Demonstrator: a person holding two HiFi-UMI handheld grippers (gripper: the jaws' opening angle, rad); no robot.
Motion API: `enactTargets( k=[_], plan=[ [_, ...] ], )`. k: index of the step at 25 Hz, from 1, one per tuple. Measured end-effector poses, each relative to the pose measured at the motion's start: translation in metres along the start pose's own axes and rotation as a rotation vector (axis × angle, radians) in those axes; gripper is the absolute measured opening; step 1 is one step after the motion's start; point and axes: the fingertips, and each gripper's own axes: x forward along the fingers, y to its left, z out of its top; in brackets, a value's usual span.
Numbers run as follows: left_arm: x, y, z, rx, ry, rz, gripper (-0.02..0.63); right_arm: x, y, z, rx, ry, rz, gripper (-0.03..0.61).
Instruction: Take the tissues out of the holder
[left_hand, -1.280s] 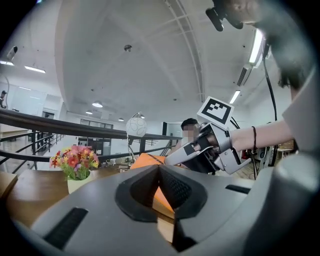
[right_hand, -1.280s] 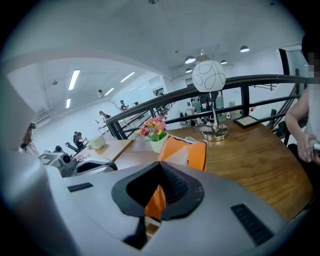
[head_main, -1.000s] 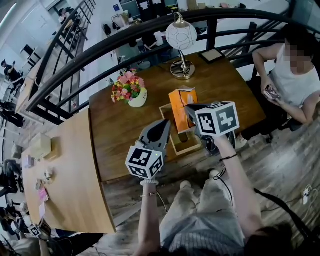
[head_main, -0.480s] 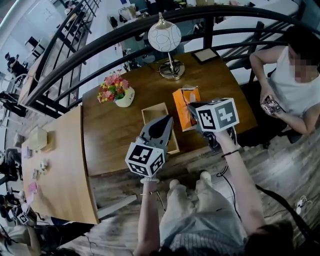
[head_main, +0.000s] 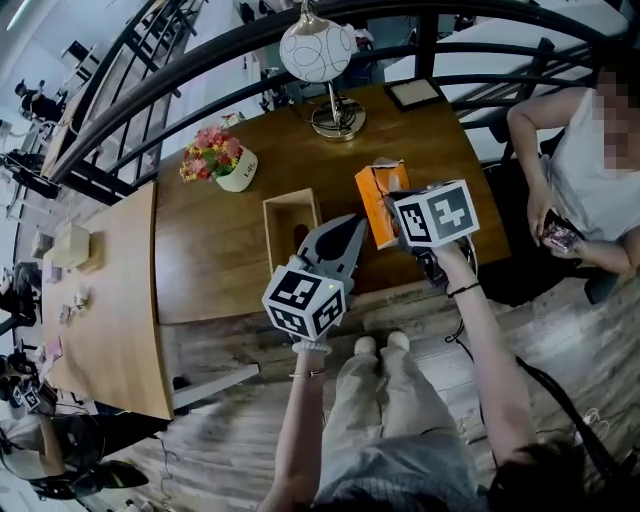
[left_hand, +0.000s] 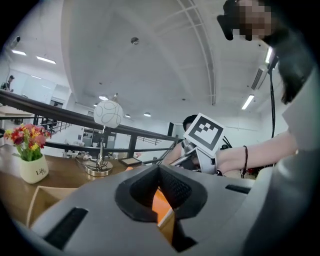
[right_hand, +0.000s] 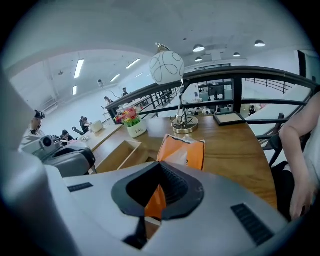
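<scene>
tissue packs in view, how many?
1: the orange tissue pack, right of the wooden holder, in the right gripper. The left gripper hides part of the holder, so more could be inside.

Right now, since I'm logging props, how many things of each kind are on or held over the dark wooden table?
Lamp: 1
Flower pot: 1
Wooden holder: 1
Orange tissue pack: 1
Picture frame: 1
Total: 5
</scene>
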Motion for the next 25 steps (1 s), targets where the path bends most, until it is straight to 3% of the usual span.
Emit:
enactTargets(
  k=[8,16,25],
  plan=[
    [0.020,-0.009,-0.015,-0.057,0.018,-0.042,0.008,0.020,-0.022,-0.027,0.001,0.070,-0.051,0.013],
    [0.021,-0.003,-0.025,-0.081,0.033,-0.032,0.008,0.040,-0.010,-0.037,0.021,0.088,0.001,0.014],
    [0.016,0.003,-0.028,-0.094,0.031,-0.023,0.008,0.050,-0.001,-0.038,0.055,0.088,0.000,0.016]
  ],
)
